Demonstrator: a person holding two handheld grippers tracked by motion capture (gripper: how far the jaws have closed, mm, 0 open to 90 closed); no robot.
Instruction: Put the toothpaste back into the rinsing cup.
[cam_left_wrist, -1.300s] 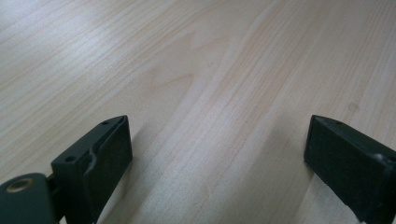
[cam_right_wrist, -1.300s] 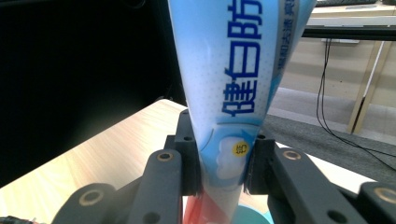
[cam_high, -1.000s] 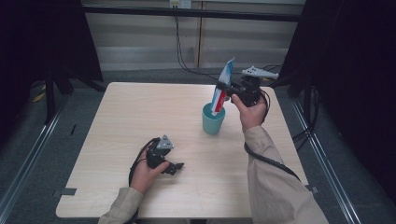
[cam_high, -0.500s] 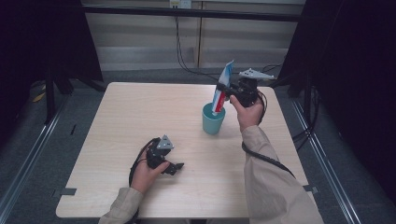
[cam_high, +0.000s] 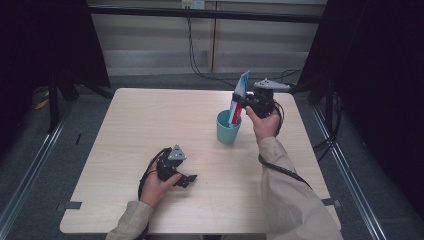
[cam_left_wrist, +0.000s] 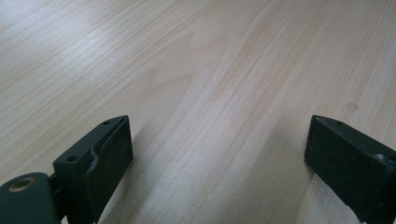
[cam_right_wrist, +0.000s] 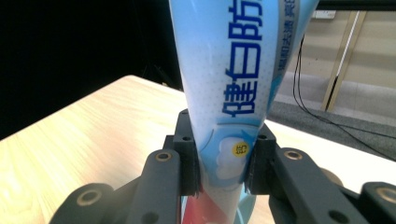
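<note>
A blue, white and red toothpaste tube (cam_high: 238, 100) stands upright with its lower end inside a teal cup (cam_high: 228, 128) right of the table's middle. My right gripper (cam_high: 245, 103) is shut on the tube above the cup's rim. In the right gripper view the two black jaws press on the tube (cam_right_wrist: 229, 93) from both sides, with Chinese lettering on its face. My left gripper (cam_high: 186, 180) rests on the table near the front, held by the left hand. In the left gripper view my left gripper (cam_left_wrist: 217, 154) stands open with bare wood between the jaws.
The light wooden table (cam_high: 150, 125) carries only the cup. A black cable (cam_high: 285, 172) trails from the right gripper along the sleeve. Dark curtains and metal floor rails (cam_high: 30, 165) flank the table, with cables on the floor behind.
The right hand has come down a little with the toothpaste tube, sinking its lower end deeper into the cup. The left hand has stayed where it was.
</note>
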